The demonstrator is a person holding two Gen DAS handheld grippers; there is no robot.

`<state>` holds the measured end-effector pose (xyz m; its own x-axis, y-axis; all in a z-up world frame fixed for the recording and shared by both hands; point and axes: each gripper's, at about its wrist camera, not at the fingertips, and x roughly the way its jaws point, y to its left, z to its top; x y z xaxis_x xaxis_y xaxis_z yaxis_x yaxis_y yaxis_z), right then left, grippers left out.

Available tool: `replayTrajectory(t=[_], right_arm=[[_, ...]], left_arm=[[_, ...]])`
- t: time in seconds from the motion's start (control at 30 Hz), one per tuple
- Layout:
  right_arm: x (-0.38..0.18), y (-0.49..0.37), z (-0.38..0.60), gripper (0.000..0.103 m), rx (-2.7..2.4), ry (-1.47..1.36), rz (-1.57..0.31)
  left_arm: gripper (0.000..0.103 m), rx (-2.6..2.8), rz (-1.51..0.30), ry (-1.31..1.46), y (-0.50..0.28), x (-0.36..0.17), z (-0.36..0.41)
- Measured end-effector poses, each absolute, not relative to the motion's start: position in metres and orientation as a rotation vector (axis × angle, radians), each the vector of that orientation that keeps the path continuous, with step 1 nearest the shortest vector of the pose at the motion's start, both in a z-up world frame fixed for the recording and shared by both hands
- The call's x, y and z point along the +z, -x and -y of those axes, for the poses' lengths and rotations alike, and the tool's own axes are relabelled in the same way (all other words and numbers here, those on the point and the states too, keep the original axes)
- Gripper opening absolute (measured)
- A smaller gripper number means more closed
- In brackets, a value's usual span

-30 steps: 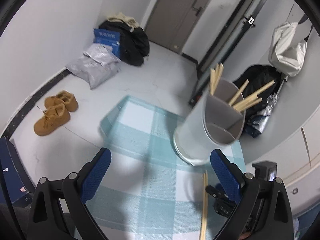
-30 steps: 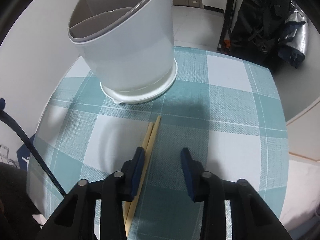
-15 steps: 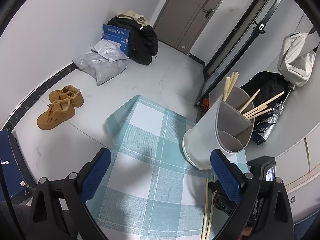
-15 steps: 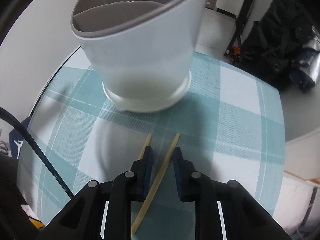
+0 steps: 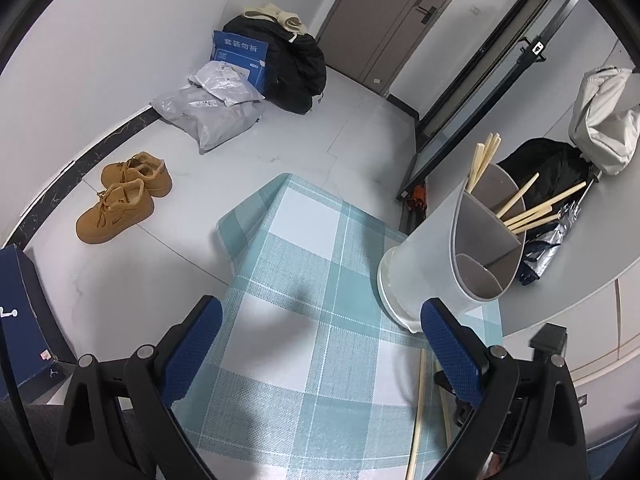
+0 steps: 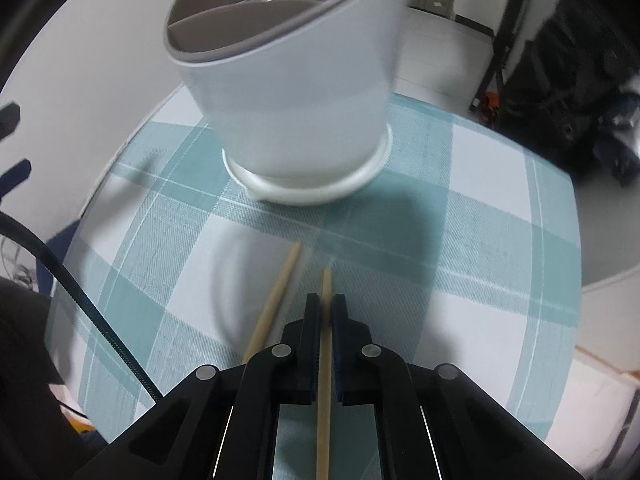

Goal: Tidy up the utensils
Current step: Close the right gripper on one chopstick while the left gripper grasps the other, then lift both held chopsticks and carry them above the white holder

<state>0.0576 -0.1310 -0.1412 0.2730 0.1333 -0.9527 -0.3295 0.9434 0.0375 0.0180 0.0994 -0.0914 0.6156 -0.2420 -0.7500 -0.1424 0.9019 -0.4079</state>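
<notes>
Right tongs (image 6: 326,312): closed tight on one wooden chopstick (image 6: 325,360), gripped a little back from its forward tip, the shaft running back between the arms. Whether it is lifted clear of the bench we cannot tell.

Second chopstick (image 6: 276,304) lies just left of the first, flat on the checked tablecloth (image 6: 460,280) of the bench, not held.

Left tongs (image 5: 320,340): spread wide, empty, hovering over the cloth with nothing between them.

Further on, white utensil holder (image 6: 296,92) stands upright on its drip base, near the chopstick tips but apart. From the left wrist view its compartments already carry several chopsticks (image 5: 528,212); the nearest compartment looks empty.

Handling, our judgement: the chopstick is light, stiff, thin and smooth, so it may pivot or slip in the pads. We'd hold nearer mid-length for balance, then tip it upright and drop it into a compartment.

Beyond the bench, tan shoes (image 5: 120,208) on the floor.
</notes>
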Motion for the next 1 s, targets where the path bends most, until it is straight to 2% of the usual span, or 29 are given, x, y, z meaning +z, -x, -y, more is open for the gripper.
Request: replayTrajectory(t=[0.2, 0.67, 1.0], right_arm=[[-0.132, -0.049, 0.157, 0.005, 0.316, 0.009, -1.243], [-0.115, -0.037, 0.234, 0.005, 0.277, -0.402, -1.093], [-0.086, -0.027, 0.28, 0.004, 0.209, -0.528, -0.931]], left_arm=[[0.098, -0.086, -0.963, 0.442, -0.02, -0.098, -0.087], [0.098, -0.171, -1.094, 0.202, -0.014, -0.12, -0.017], [0.098, -0.256, -1.192, 0.059, -0.025, -0.144, 0.033]])
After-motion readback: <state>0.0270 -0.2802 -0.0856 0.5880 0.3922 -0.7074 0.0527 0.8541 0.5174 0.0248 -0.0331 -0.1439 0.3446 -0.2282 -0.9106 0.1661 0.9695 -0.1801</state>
